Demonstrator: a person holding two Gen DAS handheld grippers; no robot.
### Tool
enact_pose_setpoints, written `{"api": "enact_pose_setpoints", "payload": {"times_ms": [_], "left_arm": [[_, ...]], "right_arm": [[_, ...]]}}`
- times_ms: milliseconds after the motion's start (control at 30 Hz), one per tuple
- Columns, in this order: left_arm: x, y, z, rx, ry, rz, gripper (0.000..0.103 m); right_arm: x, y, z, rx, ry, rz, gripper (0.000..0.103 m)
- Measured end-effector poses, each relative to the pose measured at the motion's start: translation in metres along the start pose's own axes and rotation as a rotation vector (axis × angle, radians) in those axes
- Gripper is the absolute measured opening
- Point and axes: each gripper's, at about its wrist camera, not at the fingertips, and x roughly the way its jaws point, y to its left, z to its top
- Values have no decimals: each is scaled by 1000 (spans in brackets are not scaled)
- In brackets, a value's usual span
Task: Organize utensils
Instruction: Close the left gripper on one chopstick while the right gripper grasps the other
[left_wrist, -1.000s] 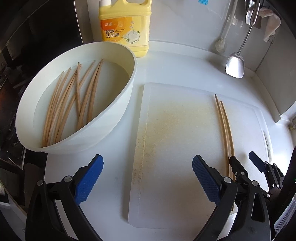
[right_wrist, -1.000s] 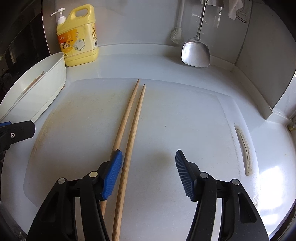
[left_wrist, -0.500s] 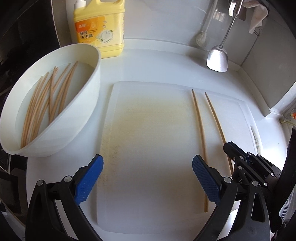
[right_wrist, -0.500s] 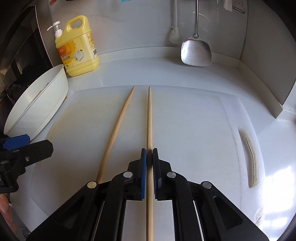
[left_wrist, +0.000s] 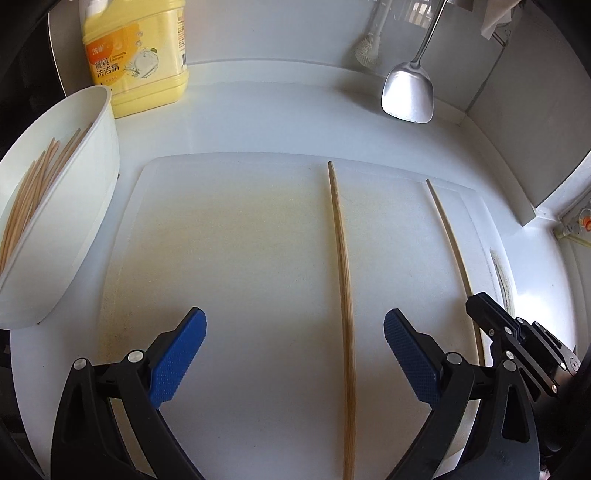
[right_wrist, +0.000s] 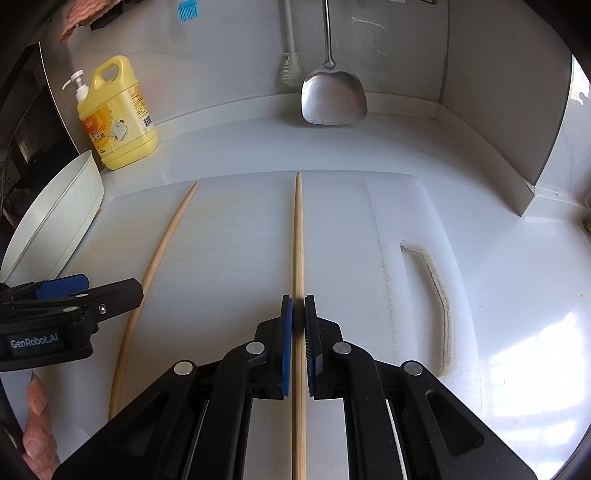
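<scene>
Now the right gripper (right_wrist: 298, 325) pinches one chopstick (right_wrist: 297, 236), while the left gripper (left_wrist: 294, 354) gapes wide, empty.

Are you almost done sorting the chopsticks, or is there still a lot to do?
Not nearly done. Two chopsticks are out on the cutting board. The right gripper is shut on one chopstick; the other chopstick lies loose between the fingers of the open left gripper. A bunch more chopsticks wait in the white basin.
</scene>
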Motion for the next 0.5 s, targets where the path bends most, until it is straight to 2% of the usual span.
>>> {"api": "enact_pose_setpoints", "payload": {"times_ms": [133,333,500], "left_arm": [[6,-7,2,9,-11,26,95],[8,-14,0,34,-35,65,95],[10,-19,-3,60,-55,96,95]], "right_arm": [[-1,-6,-1,9,7,23,8],[1,-4,2,-37,8,35,21],[3,-1,3,-68,0,20,22]]}}
